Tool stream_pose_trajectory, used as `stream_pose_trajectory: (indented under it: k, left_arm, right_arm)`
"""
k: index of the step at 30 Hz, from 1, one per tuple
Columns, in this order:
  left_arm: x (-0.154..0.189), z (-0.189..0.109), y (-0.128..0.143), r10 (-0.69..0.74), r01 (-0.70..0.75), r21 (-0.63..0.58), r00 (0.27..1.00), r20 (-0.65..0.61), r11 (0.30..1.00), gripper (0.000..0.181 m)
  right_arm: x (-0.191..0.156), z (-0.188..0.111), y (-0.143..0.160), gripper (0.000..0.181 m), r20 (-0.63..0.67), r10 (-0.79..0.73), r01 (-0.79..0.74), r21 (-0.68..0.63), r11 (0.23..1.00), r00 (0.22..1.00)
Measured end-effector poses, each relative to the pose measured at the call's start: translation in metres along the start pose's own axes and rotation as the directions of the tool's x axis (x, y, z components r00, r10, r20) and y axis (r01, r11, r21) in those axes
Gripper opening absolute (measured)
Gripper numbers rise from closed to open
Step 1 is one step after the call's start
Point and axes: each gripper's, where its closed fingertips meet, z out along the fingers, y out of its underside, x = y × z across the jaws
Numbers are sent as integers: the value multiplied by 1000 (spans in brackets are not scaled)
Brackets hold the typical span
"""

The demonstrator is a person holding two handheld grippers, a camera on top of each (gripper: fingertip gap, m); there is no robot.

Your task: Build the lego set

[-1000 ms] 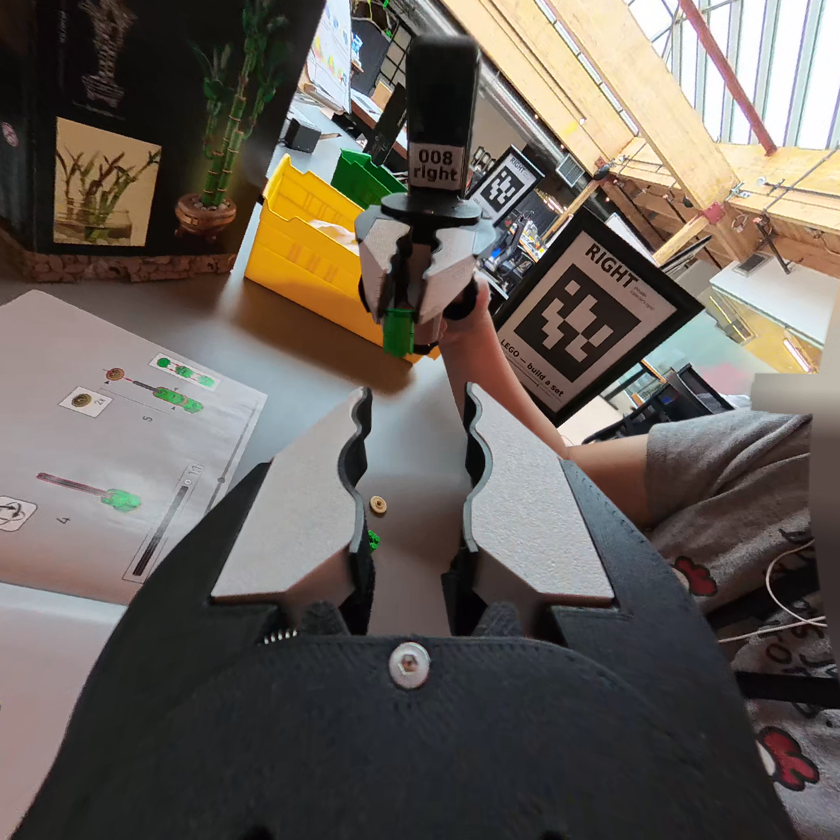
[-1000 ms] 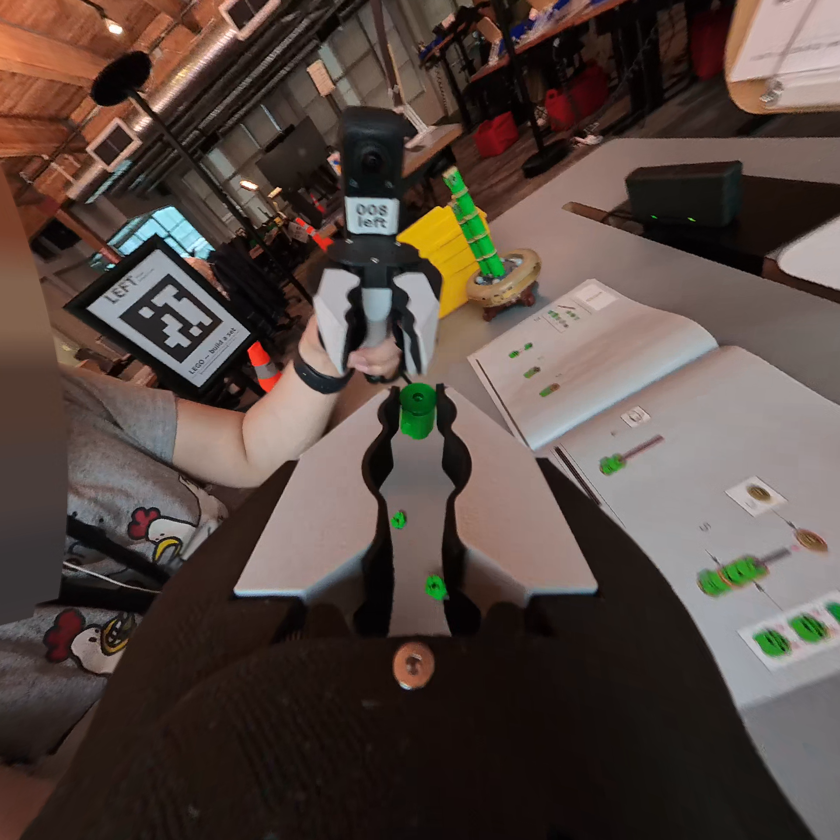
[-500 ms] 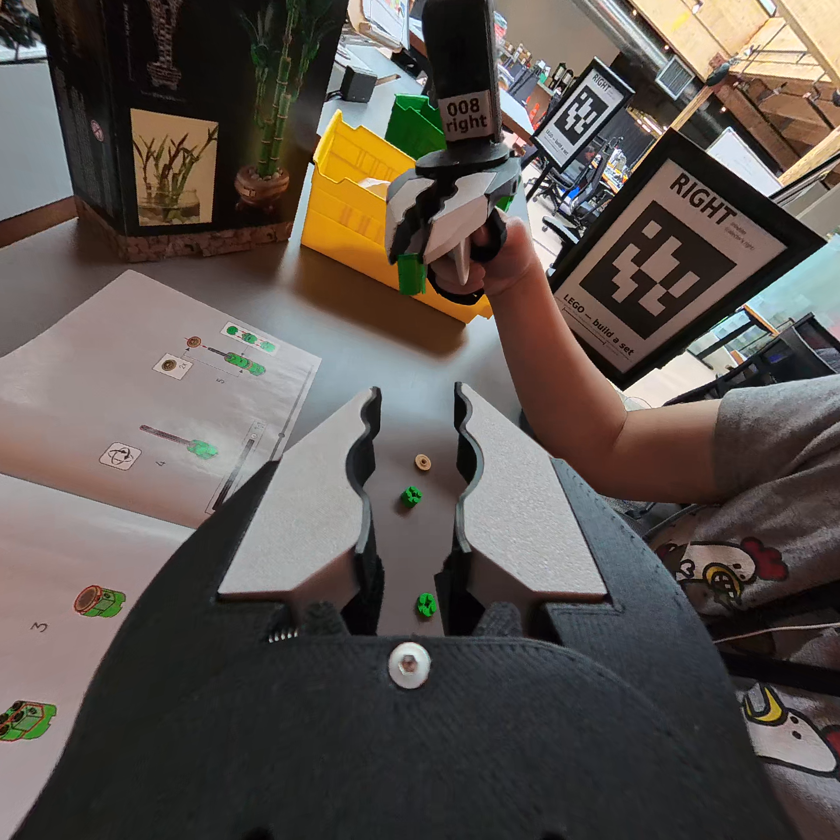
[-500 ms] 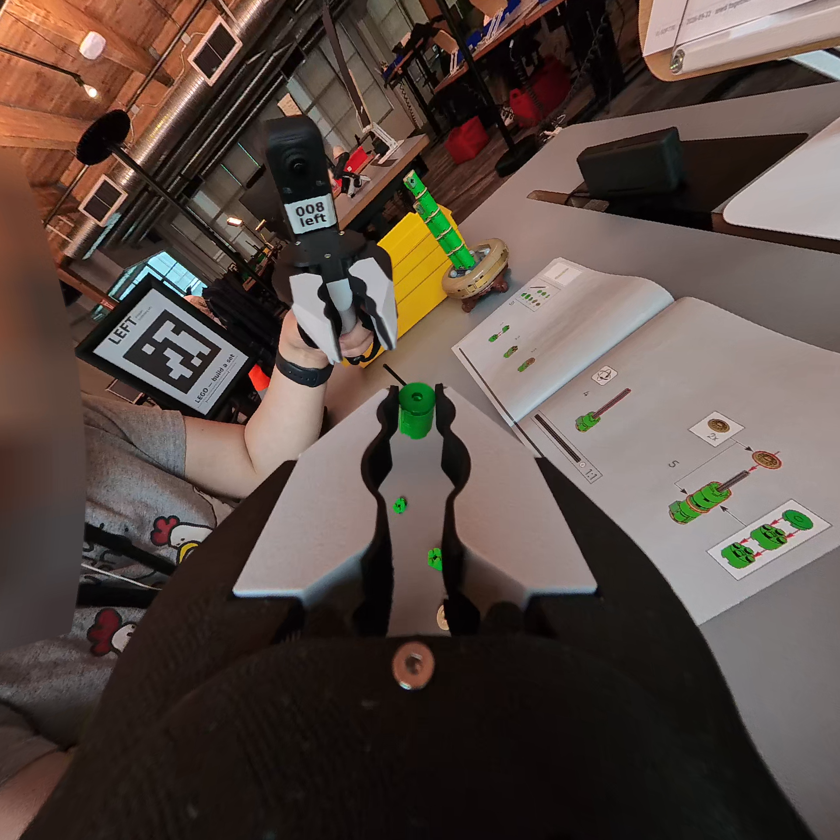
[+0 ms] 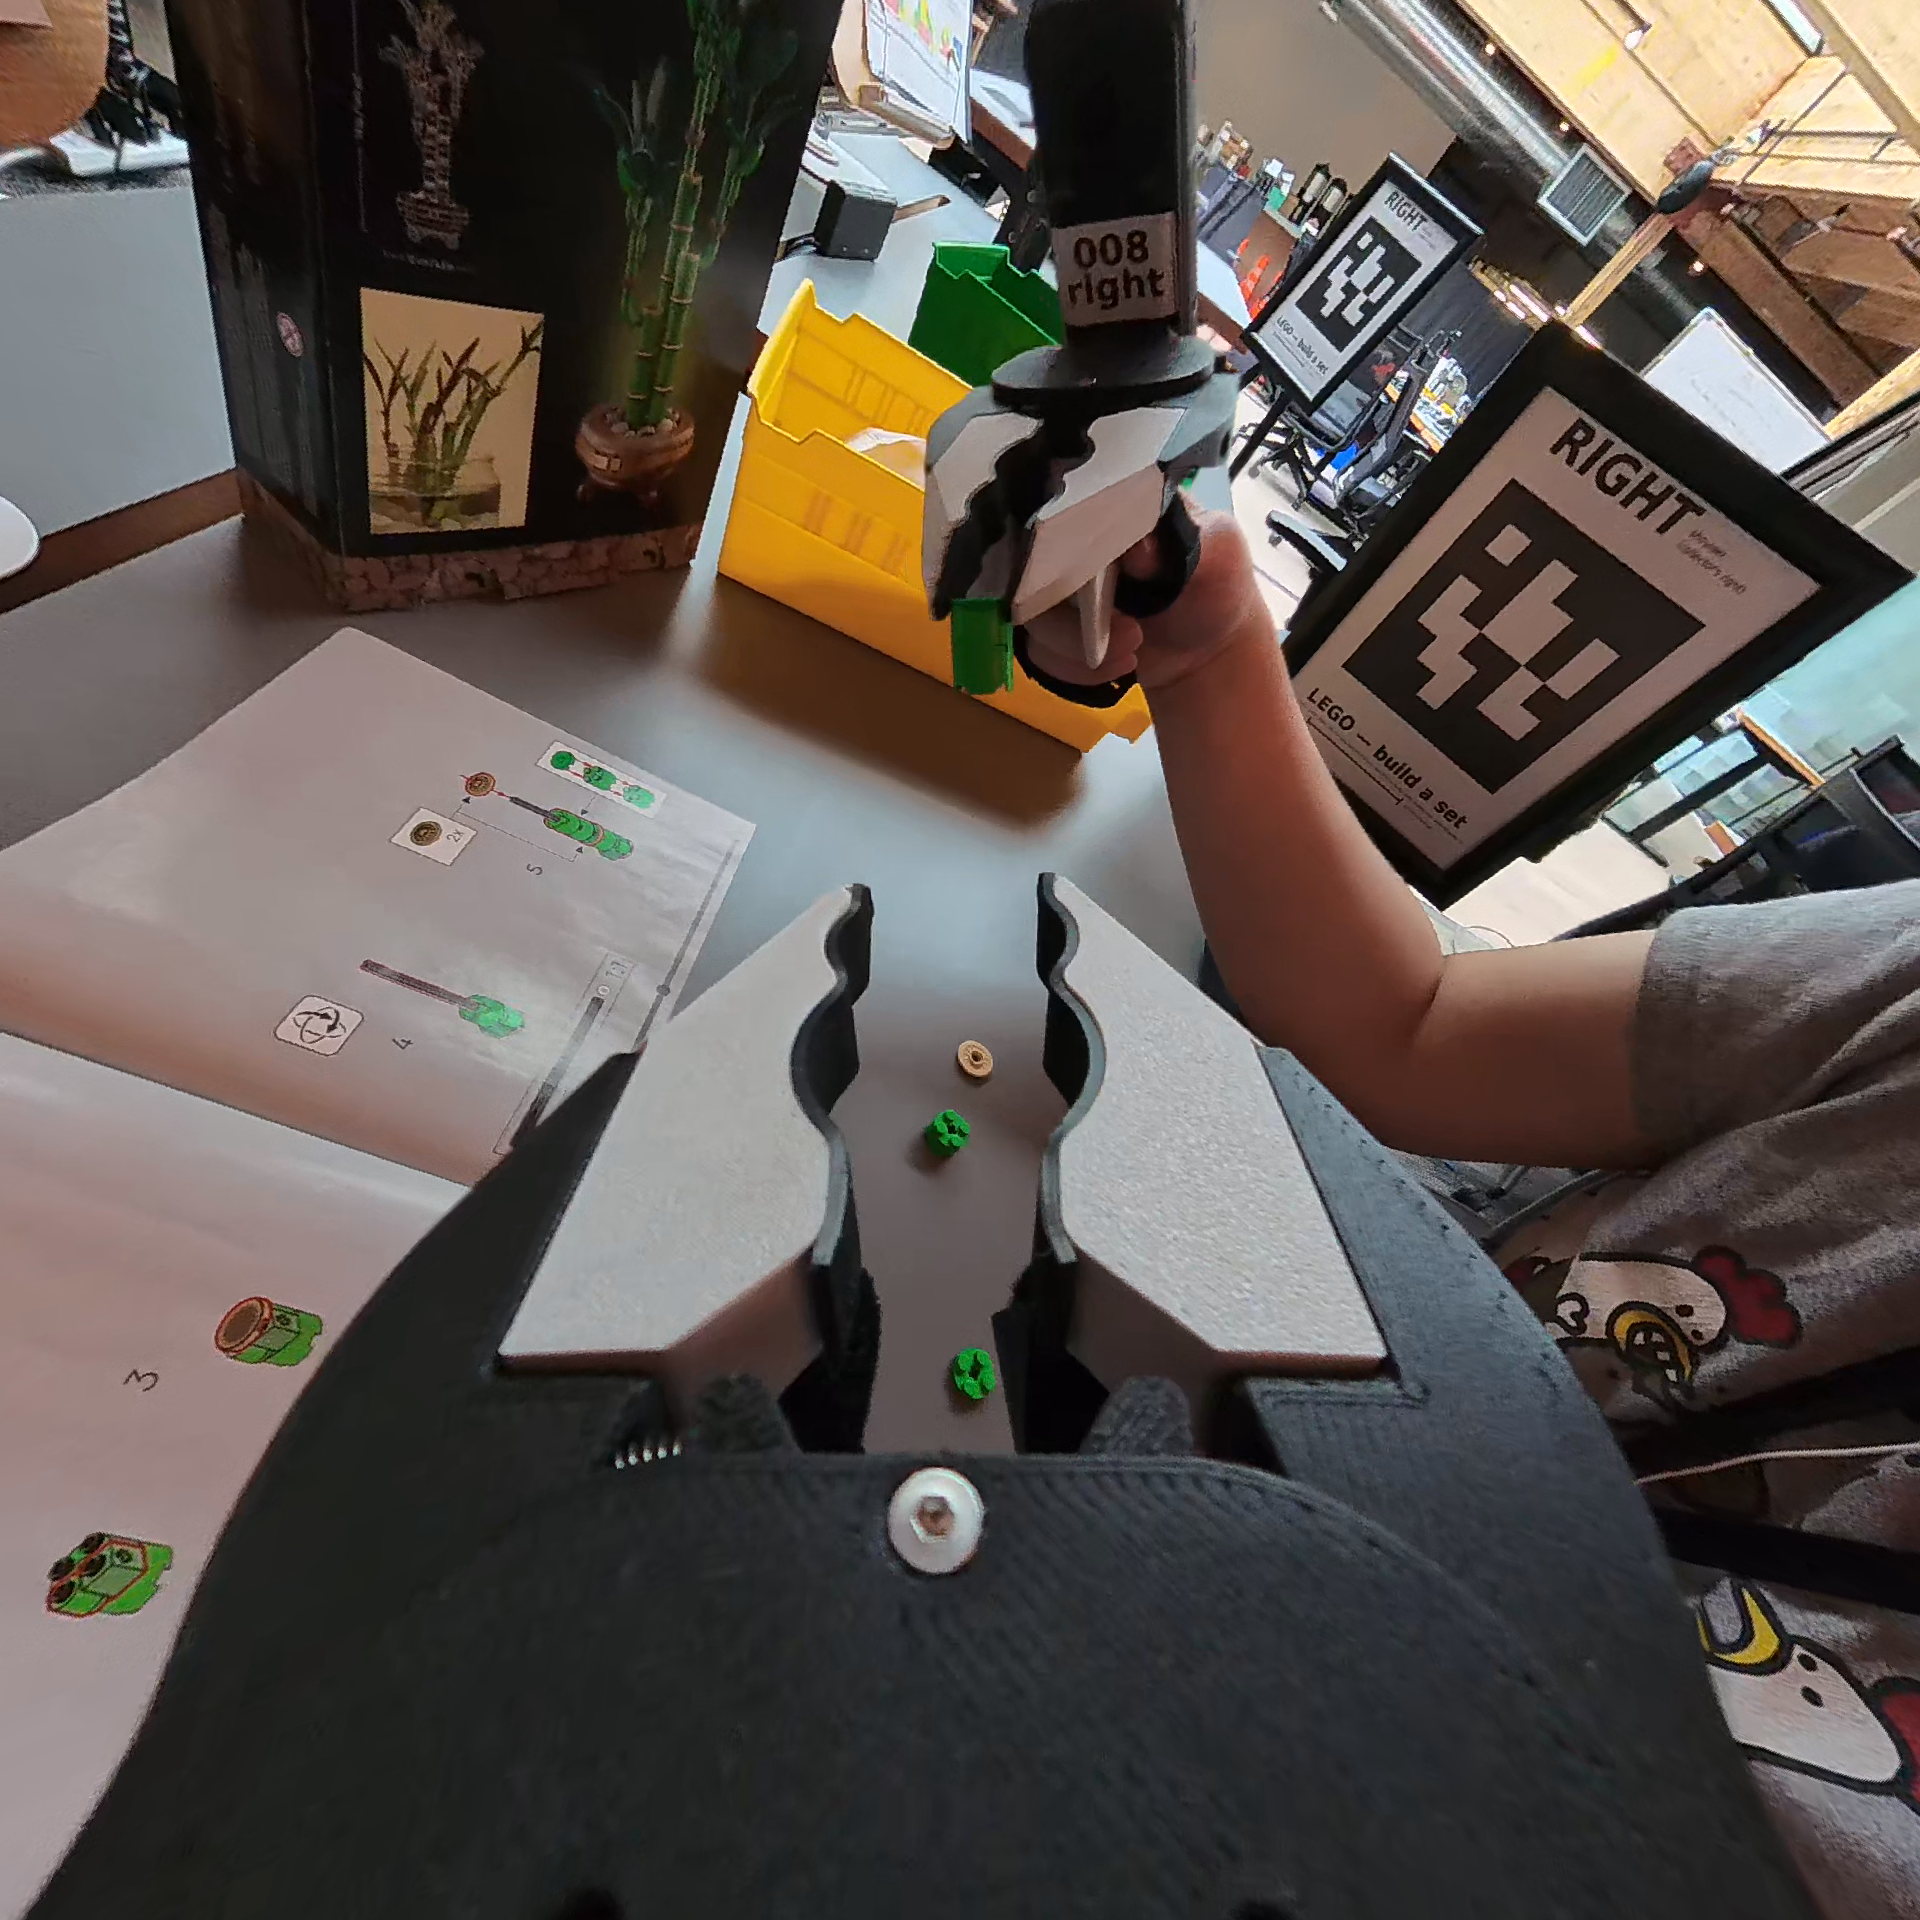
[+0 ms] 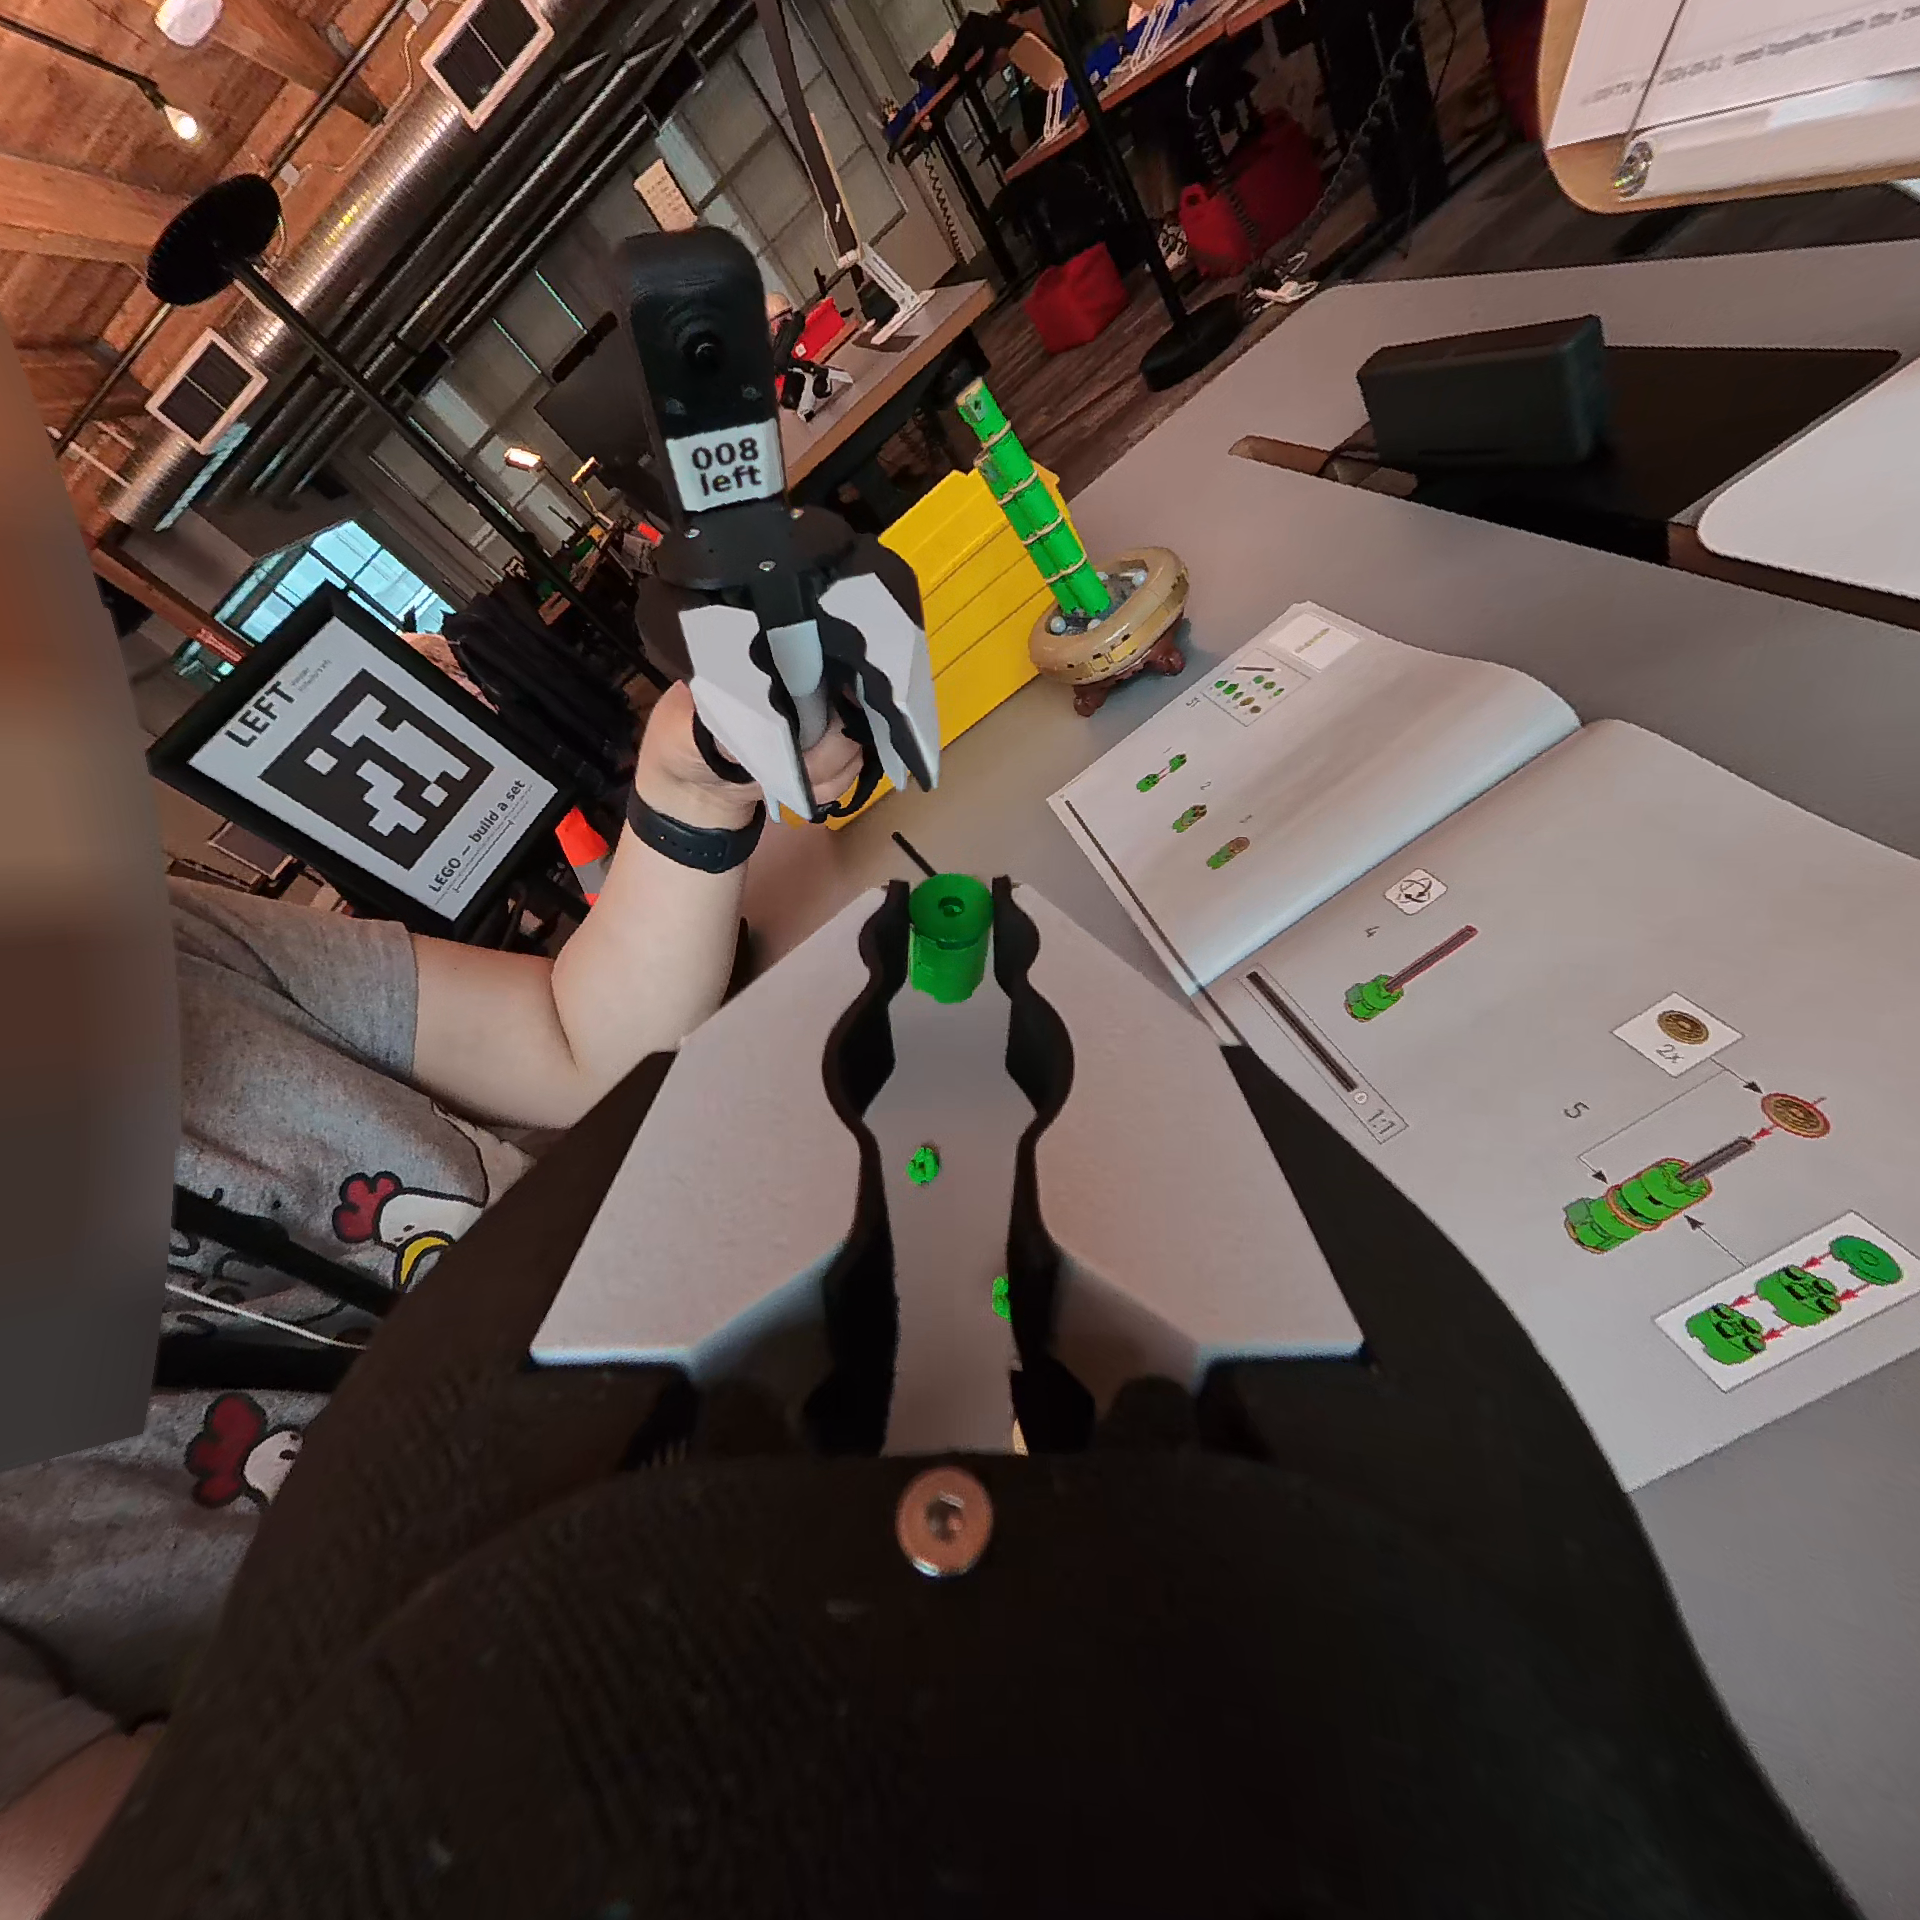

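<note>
Cylinder (image 6: 948, 940), green, was pinched at the right tool's (image 6: 948, 894) tips, mid-frame, raised clear of the table (image 5: 914, 769), presumably for joining. Left tool (image 5: 948, 940) was held parted, empty, above loose studs (image 5: 947, 1132) at frame centre.

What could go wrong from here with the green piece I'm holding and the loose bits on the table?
The right tongs grip the green cylinder only at their very tips, so it may twist or slip out. The small green pieces and tan round piece lie loose under the open left tongs; a low pass could scatter them toward the table edge.
</note>
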Motion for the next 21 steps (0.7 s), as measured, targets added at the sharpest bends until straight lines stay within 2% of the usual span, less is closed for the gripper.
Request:
stream_pose_trajectory:
  k: [11, 18, 21]
  left_arm:
    - [13, 21, 1, -36, 36, 1, 995, -91, 999, 31]
    - [27, 38, -12, -70, 89, 95, 980, -185, 992, 42]
    - [30, 42, -15, -56, 81, 123, 979, -195, 989, 32]
  right_arm:
    - [-21, 10, -4, 15, 30, -19, 20, -29, 999, 999]
    - [-27, 24, -2, 15, 59, -15, 18, -56, 998, 998]
    - [-30, 29, 0, 15, 68, -18, 23, -72, 997, 998]
